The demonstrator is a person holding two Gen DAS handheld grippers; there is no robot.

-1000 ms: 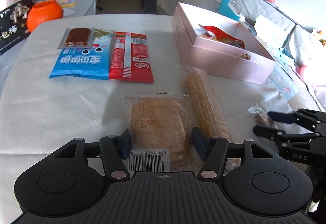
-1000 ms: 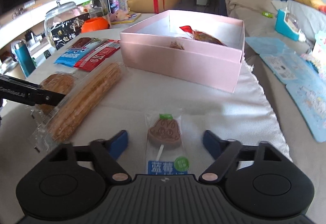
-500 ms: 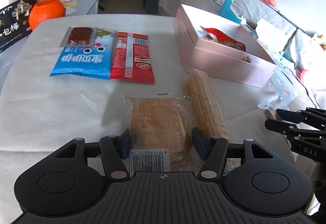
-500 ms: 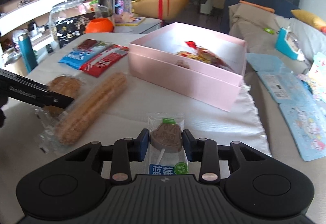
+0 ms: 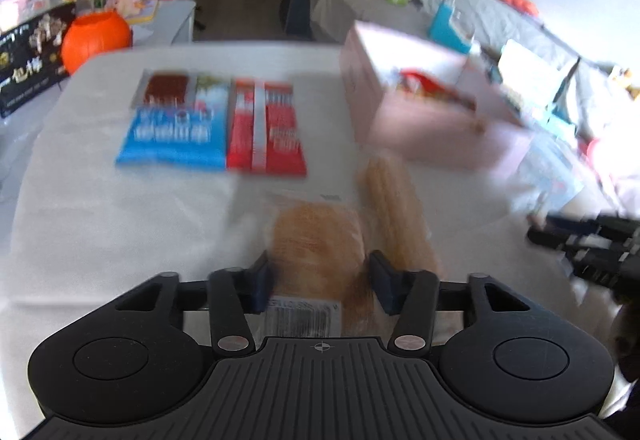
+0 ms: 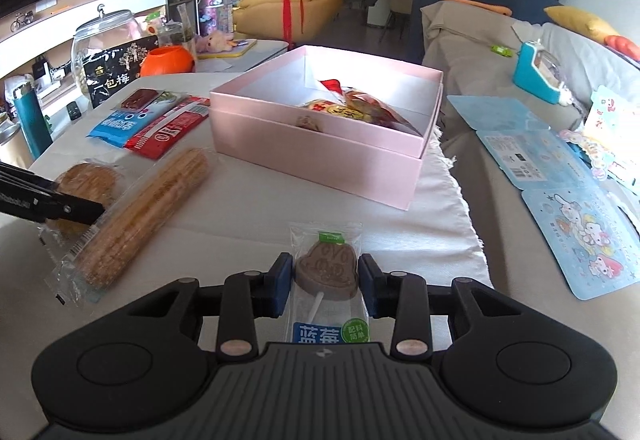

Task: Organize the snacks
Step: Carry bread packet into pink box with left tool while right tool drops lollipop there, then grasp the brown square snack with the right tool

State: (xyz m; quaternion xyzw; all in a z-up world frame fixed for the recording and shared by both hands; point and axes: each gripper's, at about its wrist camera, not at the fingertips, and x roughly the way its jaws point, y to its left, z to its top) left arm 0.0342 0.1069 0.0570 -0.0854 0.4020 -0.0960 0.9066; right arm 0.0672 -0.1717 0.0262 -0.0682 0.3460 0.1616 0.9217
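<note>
Daylight fills the room, and the pink box (image 6: 320, 144) has a bright glare on its inner wall. The left wrist view is strongly blurred by motion; the right one is sharp. Both views bend at the edges.

Tongs: two, the left tongs (image 5: 318, 282) and the right tongs (image 6: 323, 286).
Pink box (image 6: 320, 156): one, open.
Wrapped snacks inside the box: at least two; exact count cannot be told.
Lollipop in clear wrapper (image 6: 326, 270): one.
Round cake in clear wrapper (image 6: 88, 182): one.
Long corn-like stick in clear wrapper (image 6: 150, 212): one.
Flat packets: three, one blue packet (image 6: 116, 126), one red packet (image 6: 168, 130), one small brown packet (image 6: 138, 99).
Orange pumpkin pot (image 6: 167, 61): one.
Glass jar (image 6: 105, 40): one.
</note>
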